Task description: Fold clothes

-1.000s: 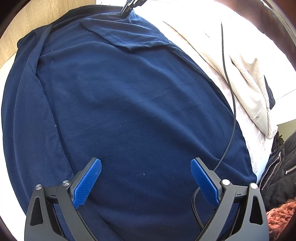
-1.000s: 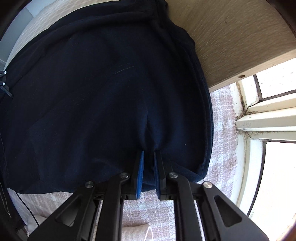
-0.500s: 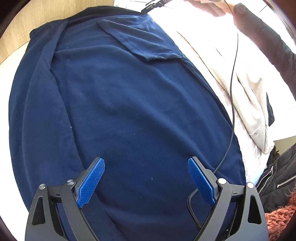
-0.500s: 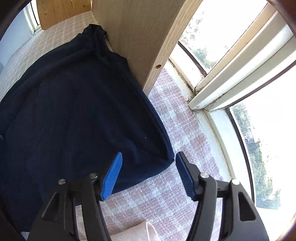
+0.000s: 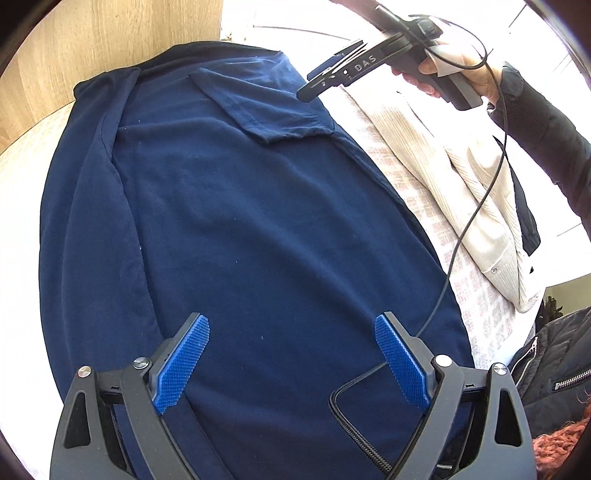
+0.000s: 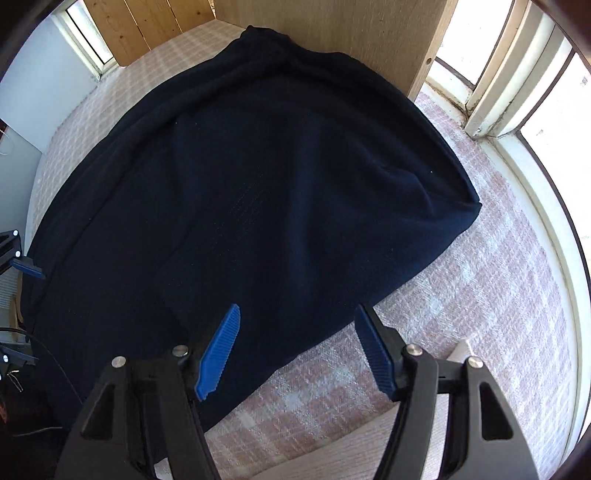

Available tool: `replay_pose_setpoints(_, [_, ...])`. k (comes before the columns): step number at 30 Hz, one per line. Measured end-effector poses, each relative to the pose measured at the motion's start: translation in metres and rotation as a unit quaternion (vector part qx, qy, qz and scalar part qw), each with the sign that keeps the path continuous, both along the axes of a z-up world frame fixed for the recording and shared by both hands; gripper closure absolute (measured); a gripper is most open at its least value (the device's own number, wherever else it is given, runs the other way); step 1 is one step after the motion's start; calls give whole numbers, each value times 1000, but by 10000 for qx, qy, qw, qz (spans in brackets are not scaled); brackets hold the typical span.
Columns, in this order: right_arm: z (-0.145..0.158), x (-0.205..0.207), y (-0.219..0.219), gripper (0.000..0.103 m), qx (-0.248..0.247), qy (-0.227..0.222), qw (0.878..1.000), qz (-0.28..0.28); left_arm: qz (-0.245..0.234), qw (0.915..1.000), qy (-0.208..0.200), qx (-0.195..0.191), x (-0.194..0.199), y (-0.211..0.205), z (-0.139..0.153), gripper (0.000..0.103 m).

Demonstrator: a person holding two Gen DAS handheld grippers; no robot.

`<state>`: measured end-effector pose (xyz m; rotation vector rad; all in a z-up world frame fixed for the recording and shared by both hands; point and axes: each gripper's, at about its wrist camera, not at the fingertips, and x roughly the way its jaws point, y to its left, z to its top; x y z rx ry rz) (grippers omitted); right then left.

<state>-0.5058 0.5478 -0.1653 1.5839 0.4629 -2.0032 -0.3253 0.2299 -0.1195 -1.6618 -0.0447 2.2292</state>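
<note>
**Both grippers off the shirt, fold sitting loose**

Left gripper (image 5: 291, 354) is hovering over the navy shirt (image 5: 251, 229), fingers (image 5: 183, 360) wide apart, nothing between them. Right gripper (image 6: 295, 350) is hanging above the shirt's near edge, fingers apart, gripping nothing.

The shirt is lying spread on the checked cloth (image 6: 480, 277), its far end pushed up against a wooden panel (image 6: 332, 26), one sleeve (image 5: 266, 107) turned in on top.

Risks, as I'm reading it: that sleeve flap is lying loose, so a careless pass could flip it open. A black cable (image 5: 476, 210) is trailing across the shirt's edge and could snag on a lifted hem. A grab at the bunched corner (image 6: 454, 206) could pinch only one layer.

Counting: two grippers, one navy shirt, one cream garment (image 5: 461, 192) beside it, one cable.
</note>
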Motion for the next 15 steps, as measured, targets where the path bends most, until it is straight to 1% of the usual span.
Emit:
replay_pose_setpoints(3, [22, -6, 17, 39, -91, 396, 9983, -408, 187, 9998, 11, -12, 16, -3, 6, 12])
replay_pose_setpoints(6, [44, -21, 45, 39, -115, 760, 9916, -1044, 374, 9993, 3, -2, 38, -11, 14, 12])
replay_pose_setpoints(8, [49, -28, 57, 39, 3, 841, 9907, -1072, 482, 9988, 5, 8, 50, -16, 20, 12])
replay_pose_setpoints(11, [53, -34, 63, 40, 485, 1151, 9874, -976, 645, 9979, 6, 61, 57, -20, 20, 12])
replay_pose_setpoints(12, [51, -37, 64, 42, 522, 1127, 9875, -972, 704, 9975, 0, 86, 60, -21, 19, 12])
replay_pose_setpoints(14, [43, -42, 63, 43, 304, 808, 9913, -995, 842, 9964, -19, 105, 68, -22, 17, 12])
replay_pose_setpoints(15, [40, -43, 61, 43, 230, 731, 9918, -1020, 920, 9957, -33, 127, 73, -23, 16, 12])
